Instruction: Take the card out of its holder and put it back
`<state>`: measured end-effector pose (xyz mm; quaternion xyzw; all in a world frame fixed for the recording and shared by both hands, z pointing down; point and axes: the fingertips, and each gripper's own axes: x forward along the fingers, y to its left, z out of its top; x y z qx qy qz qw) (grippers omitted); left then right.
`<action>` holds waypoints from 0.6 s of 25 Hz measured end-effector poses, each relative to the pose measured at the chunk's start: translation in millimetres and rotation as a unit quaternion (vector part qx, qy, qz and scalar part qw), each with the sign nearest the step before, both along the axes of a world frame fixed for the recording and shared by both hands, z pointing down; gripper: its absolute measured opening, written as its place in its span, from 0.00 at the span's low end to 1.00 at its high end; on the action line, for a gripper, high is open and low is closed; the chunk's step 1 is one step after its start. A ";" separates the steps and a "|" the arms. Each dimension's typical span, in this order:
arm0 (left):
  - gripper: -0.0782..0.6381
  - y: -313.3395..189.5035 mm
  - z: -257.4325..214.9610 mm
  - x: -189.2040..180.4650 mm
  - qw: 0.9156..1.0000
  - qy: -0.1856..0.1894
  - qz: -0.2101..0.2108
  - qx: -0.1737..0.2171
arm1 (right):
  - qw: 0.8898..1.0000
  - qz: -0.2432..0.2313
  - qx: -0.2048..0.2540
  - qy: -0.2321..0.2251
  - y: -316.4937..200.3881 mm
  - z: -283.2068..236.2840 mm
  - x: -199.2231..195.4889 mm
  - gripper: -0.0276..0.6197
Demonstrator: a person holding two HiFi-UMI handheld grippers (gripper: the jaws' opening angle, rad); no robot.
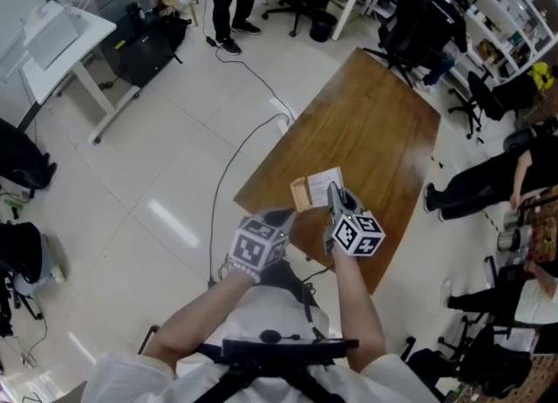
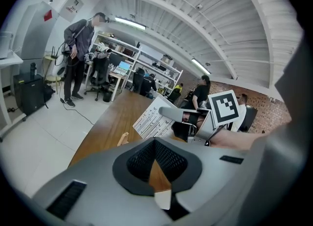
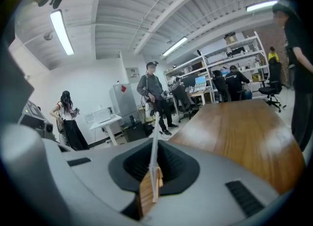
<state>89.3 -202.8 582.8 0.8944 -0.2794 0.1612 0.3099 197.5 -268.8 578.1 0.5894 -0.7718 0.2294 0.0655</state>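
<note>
A white printed card [image 1: 321, 182] stands on edge near the front of the brown wooden table [image 1: 375, 122], with a small wooden holder [image 1: 301, 194] at its lower left side. My right gripper [image 1: 334, 194] is shut on the card. In the right gripper view the card [image 3: 153, 156] runs edge-on between the jaws, with the wooden holder [image 3: 146, 193] beside it. The left gripper view shows the card [image 2: 152, 118] and a bit of the holder [image 2: 122, 138] ahead. My left gripper [image 1: 283, 216] hovers just left of them, jaws together with nothing between them. Whether the holder rests on the table is unclear.
A cable [image 1: 234, 166] trails over the pale floor left of the table. Office chairs [image 1: 410, 30] stand at the table's far end, and seated people [image 1: 488, 183] are close on the right. A white desk [image 1: 61, 44] stands at far left; a person [image 1: 231, 0] stands beyond.
</note>
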 end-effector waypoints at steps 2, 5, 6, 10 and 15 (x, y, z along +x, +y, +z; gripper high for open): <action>0.10 -2.9 2.8 0.9 1.000 0.000 0.000 -0.004 | 1.000 -0.002 -0.006 0.000 -3.2 8.1 -0.6 0.07; 0.10 -5.8 8.5 1.4 1.000 0.000 -0.002 -0.012 | 1.000 -0.005 -0.012 -0.003 -7.9 16.6 -3.2 0.07; 0.10 -6.4 10.0 1.8 1.000 0.000 -0.004 -0.013 | 1.000 -0.006 -0.013 -0.003 -8.8 17.8 -4.2 0.07; 0.10 -6.3 13.3 3.9 1.000 -0.003 -0.005 -0.019 | 1.000 -0.009 -0.018 -0.004 -10.5 22.9 -5.2 0.07; 0.10 -10.6 15.7 2.1 1.000 -0.003 -0.010 -0.019 | 1.000 -0.010 -0.022 -0.009 -13.8 30.2 -7.1 0.07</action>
